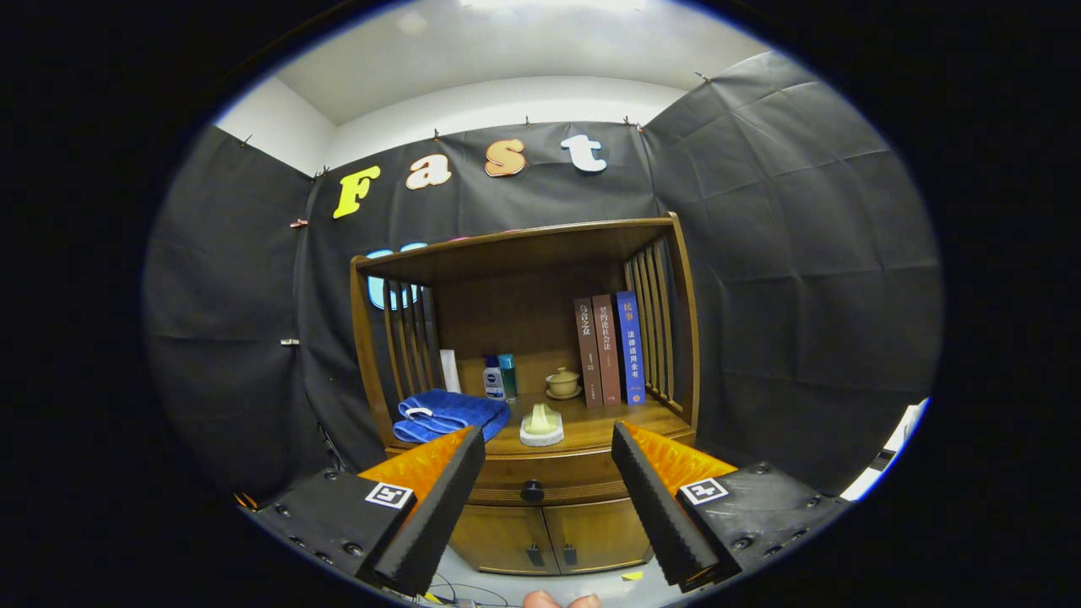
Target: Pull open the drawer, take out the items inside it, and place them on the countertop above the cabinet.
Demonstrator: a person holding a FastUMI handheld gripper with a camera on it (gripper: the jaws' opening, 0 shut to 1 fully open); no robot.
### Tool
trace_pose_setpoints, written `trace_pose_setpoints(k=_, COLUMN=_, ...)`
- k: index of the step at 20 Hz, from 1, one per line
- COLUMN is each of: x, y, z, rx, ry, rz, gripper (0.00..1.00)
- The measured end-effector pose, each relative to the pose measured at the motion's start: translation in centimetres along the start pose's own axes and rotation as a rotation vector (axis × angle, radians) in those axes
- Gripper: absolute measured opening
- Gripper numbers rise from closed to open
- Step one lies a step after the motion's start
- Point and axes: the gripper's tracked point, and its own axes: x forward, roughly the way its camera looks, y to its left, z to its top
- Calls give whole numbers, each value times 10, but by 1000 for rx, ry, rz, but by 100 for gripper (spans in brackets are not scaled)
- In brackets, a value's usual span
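A wooden cabinet (524,338) stands ahead of me against the black cloth wall. Its drawer (540,480) is closed, with a dark round knob (532,491) at its middle. The knob lies beyond my fingers, in line with the gap between them. My gripper (547,443) is open and holds nothing. The countertop (595,431) above the drawer carries a folded blue towel (449,414), a pale item on a white dish (541,426), bottles (498,377), a small lidded cup (562,382) and three upright books (610,349). What the drawer holds is hidden.
Two lower cabinet doors (549,536) with dark handles sit under the drawer. Slatted wooden sides and a top shelf (515,249) frame the countertop. A person's fingertips (562,600) show below my fingers. Cables (456,591) lie on the pale floor.
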Motion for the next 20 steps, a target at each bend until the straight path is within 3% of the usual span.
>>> trace_pose_setpoints(k=20, x=-5, y=15, z=0, rx=-16, ry=-7, rz=26, gripper=99)
